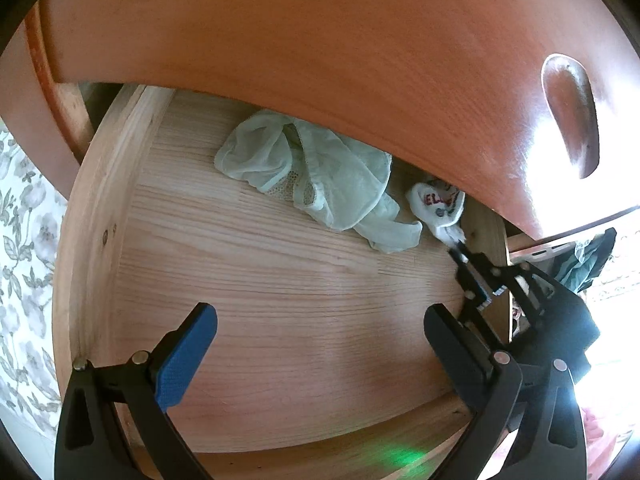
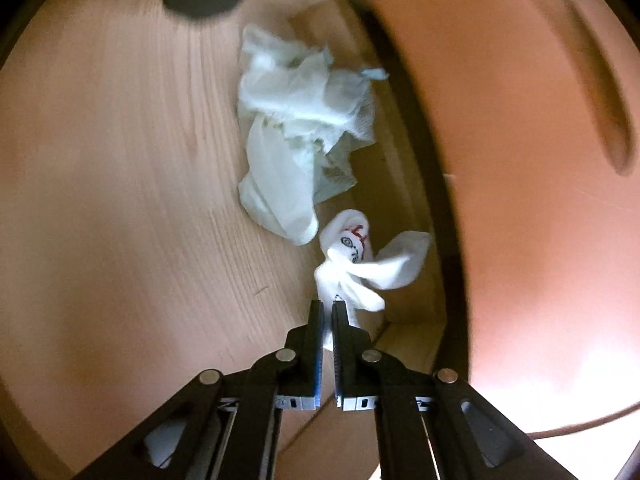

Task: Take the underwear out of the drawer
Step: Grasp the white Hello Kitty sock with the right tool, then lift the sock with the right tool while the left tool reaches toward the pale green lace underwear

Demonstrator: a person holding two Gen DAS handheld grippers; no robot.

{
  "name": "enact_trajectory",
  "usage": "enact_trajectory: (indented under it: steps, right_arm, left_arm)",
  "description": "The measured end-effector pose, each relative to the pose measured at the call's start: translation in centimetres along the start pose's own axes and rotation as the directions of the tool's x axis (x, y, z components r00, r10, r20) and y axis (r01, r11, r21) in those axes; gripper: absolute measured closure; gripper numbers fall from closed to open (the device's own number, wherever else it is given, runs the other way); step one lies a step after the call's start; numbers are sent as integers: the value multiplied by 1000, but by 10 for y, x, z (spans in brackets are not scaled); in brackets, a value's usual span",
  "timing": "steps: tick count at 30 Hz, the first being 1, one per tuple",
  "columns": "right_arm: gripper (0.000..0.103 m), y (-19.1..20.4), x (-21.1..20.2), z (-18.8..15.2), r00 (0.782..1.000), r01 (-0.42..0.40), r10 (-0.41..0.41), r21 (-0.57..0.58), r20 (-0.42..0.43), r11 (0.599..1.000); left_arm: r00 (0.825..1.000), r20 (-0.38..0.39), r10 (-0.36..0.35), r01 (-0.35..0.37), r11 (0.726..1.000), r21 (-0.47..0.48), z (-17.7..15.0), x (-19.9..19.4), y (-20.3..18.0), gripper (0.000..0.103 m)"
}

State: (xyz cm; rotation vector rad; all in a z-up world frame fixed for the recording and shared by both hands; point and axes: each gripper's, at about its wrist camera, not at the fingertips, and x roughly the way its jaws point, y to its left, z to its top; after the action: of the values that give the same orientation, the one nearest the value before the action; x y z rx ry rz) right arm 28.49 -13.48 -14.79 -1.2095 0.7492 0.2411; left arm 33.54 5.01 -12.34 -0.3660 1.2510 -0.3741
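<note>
A pale green, thin pair of underwear (image 1: 316, 172) (image 2: 296, 128) lies crumpled on the wooden floor of the open drawer (image 1: 248, 280), near its back. Beside it is a small white garment with red and black print (image 1: 438, 204) (image 2: 360, 260). My right gripper (image 2: 327, 308) (image 1: 460, 250) is shut on the near end of this white garment, which hangs out past the fingertips. My left gripper (image 1: 320, 328) hovers over the front of the drawer, open, with nothing between its blue pads (image 1: 184, 364).
A reddish wooden drawer front (image 1: 320, 40) (image 2: 520, 160) with a recessed handle (image 1: 572, 116) overhangs the back of the open drawer. Floral fabric (image 1: 24, 240) lies to the left outside the drawer. A dark green cloth (image 1: 588, 260) hangs at the right.
</note>
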Motion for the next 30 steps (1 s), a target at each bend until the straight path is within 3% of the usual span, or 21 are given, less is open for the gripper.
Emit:
enact_trajectory:
  steps: [6, 16, 18, 21, 24, 30]
  right_arm:
    - [99, -26, -36, -22, 996, -20, 11, 105, 83, 994]
    - [103, -71, -110, -55, 976, -69, -1, 311, 217, 948]
    - [103, -79, -119, -61, 972, -73, -11, 343, 235, 936]
    - [103, -77, -140, -65, 969, -78, -16, 368, 248, 926]
    - [103, -71, -128, -68, 969, -117, 20, 384, 247, 916]
    - [103, -81, -121, -85, 953, -238, 111, 476, 280, 846]
  left_arm:
    - [999, 17, 52, -52, 998, 26, -1, -1, -6, 0]
    - [992, 17, 124, -124, 992, 22, 2, 7, -20, 0]
    - [989, 4, 147, -147, 989, -2, 4, 11, -24, 0]
    - [992, -16, 121, -122, 990, -70, 11, 23, -27, 0]
    - [994, -24, 104, -106, 985, -140, 15, 35, -33, 0]
    - [993, 29, 116, -106, 967, -230, 22, 46, -51, 0]
